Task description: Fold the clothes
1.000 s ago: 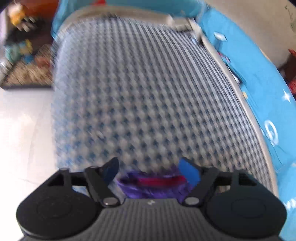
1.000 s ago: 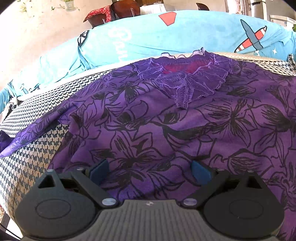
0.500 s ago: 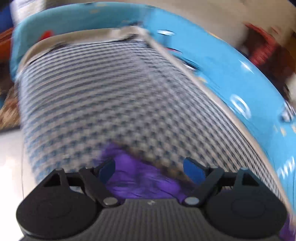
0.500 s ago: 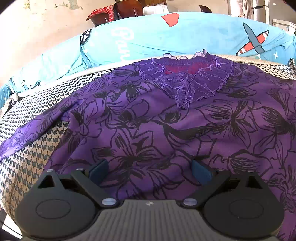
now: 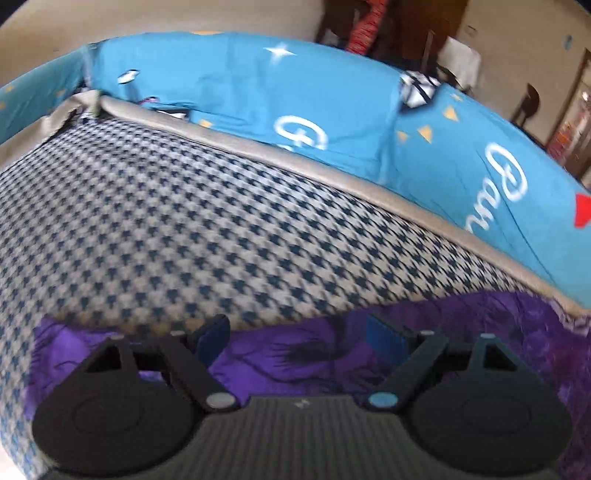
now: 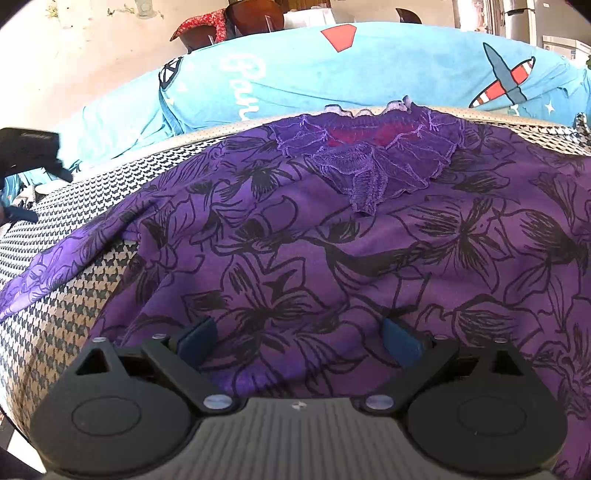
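Garment: a purple dress (image 6: 332, 258) with black flower print lay spread flat on the houndstooth cushion (image 5: 184, 221), its lace neckline (image 6: 369, 162) toward the blue backrest cover (image 6: 332, 81).
Sleeve: one sleeve (image 6: 55, 266) trailed out sideways across the checked fabric.
Left tool (image 5: 299, 336): wide, nothing between the pads, over the dress's edge.
Right tool (image 6: 299, 338): wide, hovering above the dress's middle, gripping nothing.
Background: chairs (image 6: 240, 18) stood behind the backrest.
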`<action>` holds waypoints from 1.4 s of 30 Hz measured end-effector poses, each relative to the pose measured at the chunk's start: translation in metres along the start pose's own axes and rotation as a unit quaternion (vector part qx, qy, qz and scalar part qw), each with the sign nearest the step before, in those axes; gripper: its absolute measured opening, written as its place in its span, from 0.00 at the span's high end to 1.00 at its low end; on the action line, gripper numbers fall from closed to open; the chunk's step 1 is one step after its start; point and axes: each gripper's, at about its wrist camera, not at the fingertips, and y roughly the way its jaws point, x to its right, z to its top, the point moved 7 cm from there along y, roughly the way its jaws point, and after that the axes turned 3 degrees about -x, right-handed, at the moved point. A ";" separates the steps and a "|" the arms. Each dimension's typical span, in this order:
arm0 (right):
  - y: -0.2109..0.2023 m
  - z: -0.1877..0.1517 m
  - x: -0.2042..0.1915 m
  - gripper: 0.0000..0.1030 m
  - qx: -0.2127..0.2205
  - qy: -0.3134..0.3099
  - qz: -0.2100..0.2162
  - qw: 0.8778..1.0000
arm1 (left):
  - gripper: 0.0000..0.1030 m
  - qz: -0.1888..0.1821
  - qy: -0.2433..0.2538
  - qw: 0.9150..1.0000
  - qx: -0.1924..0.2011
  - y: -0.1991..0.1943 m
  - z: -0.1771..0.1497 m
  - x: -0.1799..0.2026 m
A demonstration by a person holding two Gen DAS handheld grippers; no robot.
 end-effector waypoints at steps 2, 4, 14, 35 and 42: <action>0.000 0.000 0.000 0.05 -0.001 0.002 0.001 1.000 | 0.18 -0.002 0.011 1.000 -0.008 0.013 -0.002 0.008; -0.001 -0.001 0.000 0.05 -0.002 0.003 0.002 1.000 | 0.18 -0.003 0.013 1.000 -0.021 0.027 -0.001 0.013; -0.001 -0.001 0.000 0.05 -0.004 0.006 0.002 1.000 | 0.15 -0.028 0.025 0.999 -0.033 0.065 -0.002 0.047; -0.011 0.030 0.006 0.10 0.004 0.046 0.039 0.998 | 0.15 -0.005 0.093 0.994 -0.049 0.091 -0.025 0.077; 0.007 0.090 -0.002 0.55 0.054 0.017 0.060 0.997 | 0.22 0.002 0.109 0.993 -0.049 0.090 -0.030 0.084</action>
